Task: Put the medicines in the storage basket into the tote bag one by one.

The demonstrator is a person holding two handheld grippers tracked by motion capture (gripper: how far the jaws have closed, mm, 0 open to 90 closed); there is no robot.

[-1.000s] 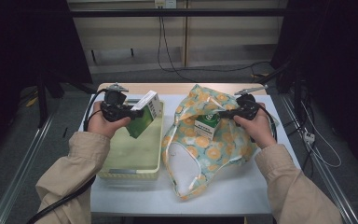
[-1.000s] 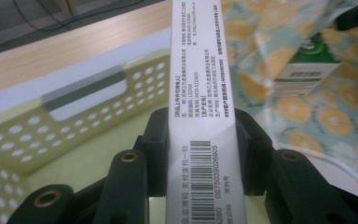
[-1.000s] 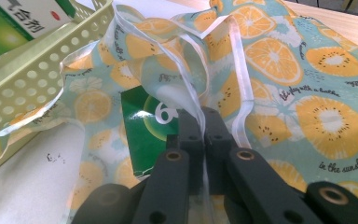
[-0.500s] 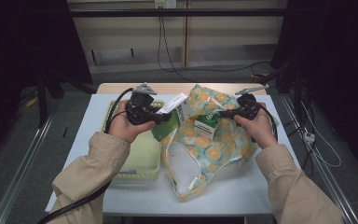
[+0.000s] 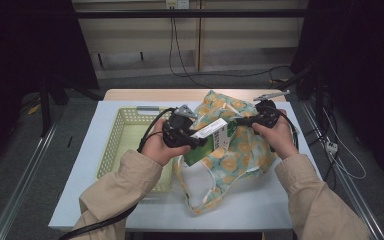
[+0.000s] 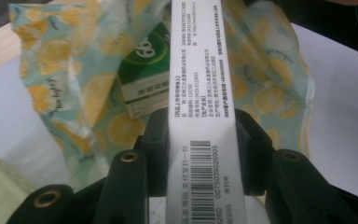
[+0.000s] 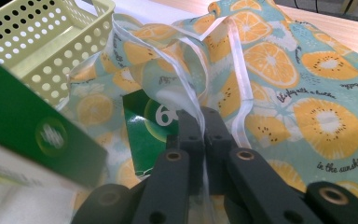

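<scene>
My left gripper (image 5: 195, 141) is shut on a green and white box (image 5: 211, 141), held over the mouth of a fruit-print cloth bag (image 5: 240, 150). In the left gripper view, the box's white barcode side (image 6: 199, 93) stands between the two black jaws of that gripper (image 6: 200, 133). Beyond them a second green box (image 6: 142, 79) lies inside the bag (image 6: 70, 70). My right gripper (image 5: 242, 121) is shut on the bag's rim at the right. In the right gripper view this gripper (image 7: 201, 120) pinches the pale hem and lifts it, with the inner box (image 7: 144, 133) below.
A pale yellow perforated basket (image 5: 125, 150) sits on the white table (image 5: 290, 205) left of the bag. Its corner (image 7: 37, 46) appears in the right gripper view. The table's wooden far edge (image 5: 150, 94) runs behind. Cables trail on the floor beyond.
My left gripper has carried the box rightward from above the basket to the bag's mouth. The right gripper has stayed put, holding the bag's rim.
</scene>
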